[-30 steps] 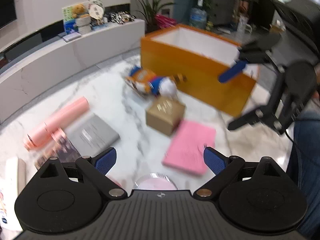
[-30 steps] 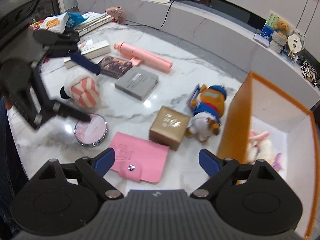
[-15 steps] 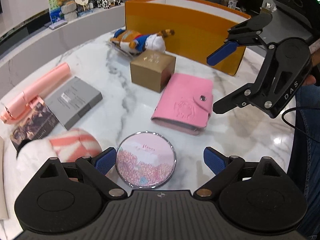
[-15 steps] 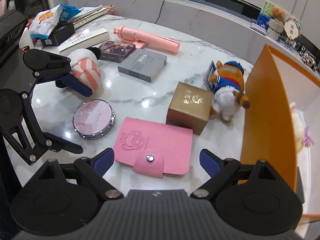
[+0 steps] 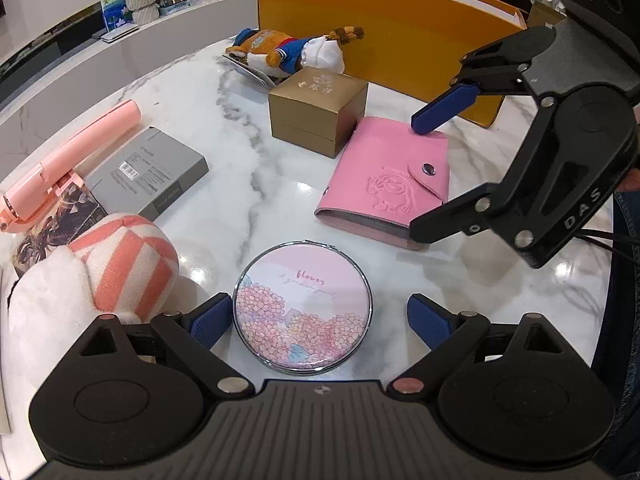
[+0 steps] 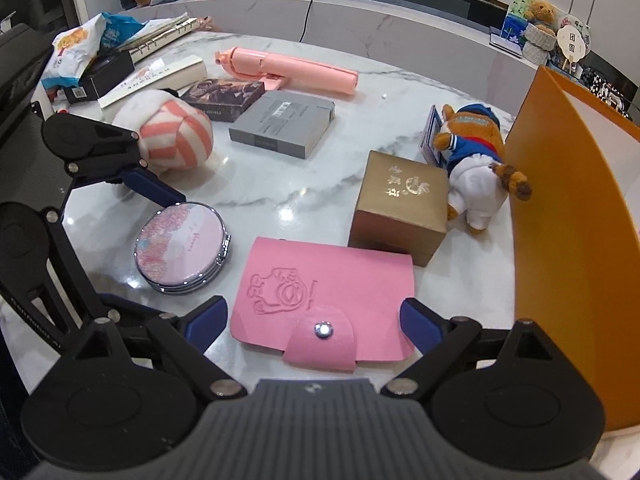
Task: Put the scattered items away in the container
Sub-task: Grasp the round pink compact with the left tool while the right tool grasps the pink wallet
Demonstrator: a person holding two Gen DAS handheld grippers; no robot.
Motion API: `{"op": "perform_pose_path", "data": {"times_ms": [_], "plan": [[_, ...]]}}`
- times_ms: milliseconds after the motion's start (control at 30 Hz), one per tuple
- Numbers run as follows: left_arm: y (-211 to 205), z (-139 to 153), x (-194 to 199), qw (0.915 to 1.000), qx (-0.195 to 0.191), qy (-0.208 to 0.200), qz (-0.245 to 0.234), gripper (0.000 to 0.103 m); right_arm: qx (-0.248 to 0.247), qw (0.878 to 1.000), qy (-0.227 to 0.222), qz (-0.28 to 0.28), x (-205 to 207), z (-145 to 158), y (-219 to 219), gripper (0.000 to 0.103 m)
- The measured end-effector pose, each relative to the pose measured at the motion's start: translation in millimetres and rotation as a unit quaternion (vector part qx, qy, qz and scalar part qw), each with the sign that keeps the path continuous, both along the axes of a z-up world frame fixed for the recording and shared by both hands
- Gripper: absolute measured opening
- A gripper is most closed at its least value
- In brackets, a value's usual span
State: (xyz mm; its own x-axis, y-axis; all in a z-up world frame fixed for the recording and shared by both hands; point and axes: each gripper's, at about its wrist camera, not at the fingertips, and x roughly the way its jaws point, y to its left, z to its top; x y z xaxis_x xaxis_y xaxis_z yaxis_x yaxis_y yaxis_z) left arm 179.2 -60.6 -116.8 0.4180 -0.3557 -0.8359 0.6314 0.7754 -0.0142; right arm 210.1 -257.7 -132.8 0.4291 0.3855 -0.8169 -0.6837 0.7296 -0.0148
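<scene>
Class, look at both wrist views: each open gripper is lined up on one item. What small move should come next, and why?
Probably close both: the left gripper straddles the round mirror compact, the right gripper straddles the pink card wallet. Both items lie flat on the marble table, ungripped, with the orange box nearby.

The table [image 6: 280, 184] is polished marble, white with grey veins, glossy enough to throw back the lights. The mirror [image 5: 303, 309] has a shiny printed lid in a chrome rim. At its 2 o'clock the wallet [image 5: 390, 182] looks like matt embossed leather, perhaps imitation, with a metal snap. The gold box [image 6: 400, 206] is satiny card with foil print. The striped ball [image 6: 176, 138] is fuzzy cloth, the pink stick [image 6: 288, 70] smooth plastic, the orange box [image 5: 384, 28] matt card.
</scene>
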Motion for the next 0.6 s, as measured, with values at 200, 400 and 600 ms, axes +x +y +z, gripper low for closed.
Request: {"op": "perform_pose_path", "data": {"times_ms": [200, 400, 600], "plan": [[1, 0, 0, 0.9999, -0.006, -0.011, 0.010, 0.103, -0.007, 1.000, -0.010, -0.001, 3, -4, 5, 0.097], [3, 1, 0, 0.9994, -0.010, -0.021, 0.024, 0.098, -0.029, 0.999, -0.029, 0.008, 4, -9, 13, 0.099], [11, 4, 1, 0.9982, -0.016, -0.027, 0.051, 0.085, -0.048, 0.998, -0.046, 0.014, 3, -14, 20, 0.102]]}}
